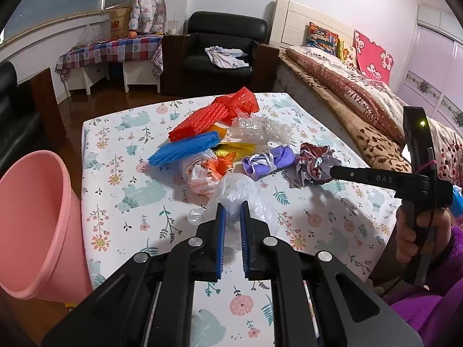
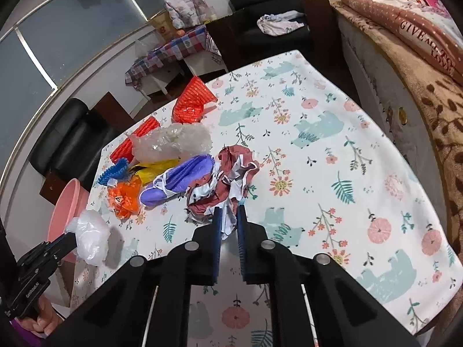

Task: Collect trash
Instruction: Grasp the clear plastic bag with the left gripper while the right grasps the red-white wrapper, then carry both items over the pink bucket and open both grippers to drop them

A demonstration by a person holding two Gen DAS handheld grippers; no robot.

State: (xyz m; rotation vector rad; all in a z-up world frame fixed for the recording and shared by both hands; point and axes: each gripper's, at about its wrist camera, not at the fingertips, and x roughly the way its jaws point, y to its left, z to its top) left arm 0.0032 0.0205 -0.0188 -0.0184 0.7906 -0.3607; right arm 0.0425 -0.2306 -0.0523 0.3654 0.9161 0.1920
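A pile of trash lies on the flowered table (image 1: 121, 173). My left gripper (image 1: 232, 206) is shut on a clear white plastic bag (image 1: 246, 193), also seen in the right wrist view (image 2: 91, 235). My right gripper (image 2: 229, 209) is shut on a crumpled maroon and white paper wad (image 2: 231, 173), which also shows in the left wrist view (image 1: 314, 163). Beside it lie a purple mask (image 2: 176, 182), an orange wrapper (image 2: 124, 196), a yellow wrapper (image 2: 153, 169), blue foam netting (image 1: 185, 147), red foam netting (image 1: 214, 112) and crumpled clear plastic (image 2: 173, 141).
A pink bin (image 1: 34, 219) stands off the table's left edge, also visible in the right wrist view (image 2: 65, 205). A bed (image 1: 361, 95) runs along the right side. A black armchair (image 1: 222, 55) and a checkered side table (image 1: 115, 49) stand beyond.
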